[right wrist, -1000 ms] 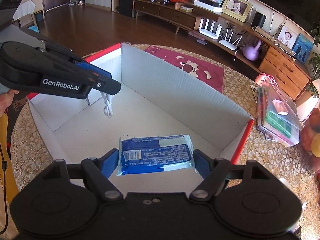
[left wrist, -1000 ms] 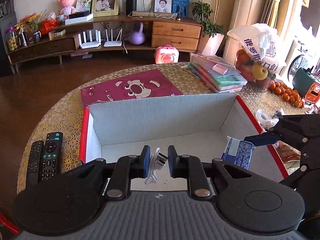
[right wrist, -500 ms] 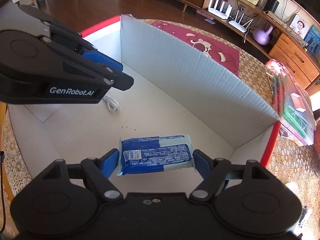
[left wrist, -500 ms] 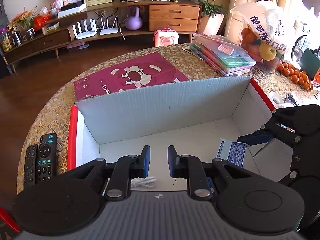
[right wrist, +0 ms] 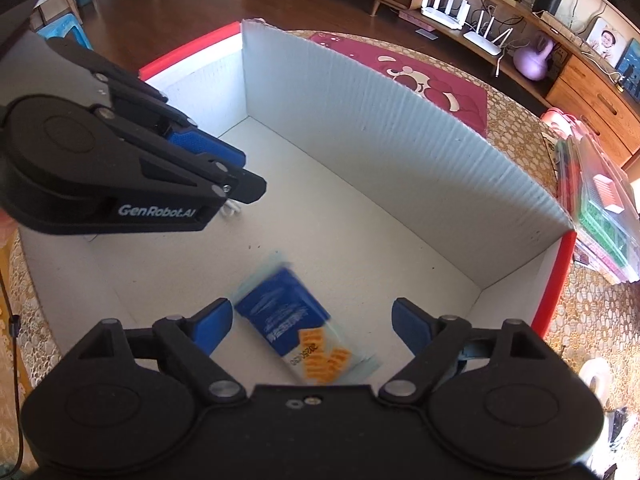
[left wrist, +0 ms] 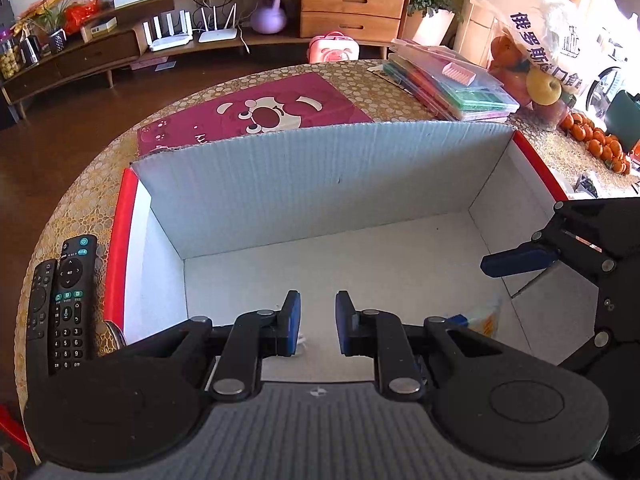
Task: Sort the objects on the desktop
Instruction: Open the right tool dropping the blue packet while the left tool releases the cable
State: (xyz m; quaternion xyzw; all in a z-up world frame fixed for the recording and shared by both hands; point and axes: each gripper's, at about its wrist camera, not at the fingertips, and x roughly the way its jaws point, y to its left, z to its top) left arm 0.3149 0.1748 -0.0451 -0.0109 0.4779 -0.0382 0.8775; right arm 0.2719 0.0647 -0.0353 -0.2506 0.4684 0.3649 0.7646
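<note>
Cardboard box (right wrist: 400,152), red-edged and white inside, stood open on the gold-patterned round table (left wrist: 80,184). Right gripper (right wrist: 312,320) hung over the box interior, fingers spread wide, gripping nothing. Left gripper (left wrist: 316,322) hung over the box's other end, fingers slightly parted and empty. Blue tissue packet (right wrist: 296,320), blurred, was on or just above the box floor between the right fingers. White cable (right wrist: 232,209) lay on the floor under the left gripper. Two black remotes (left wrist: 60,300) lay outside the box.
</note>
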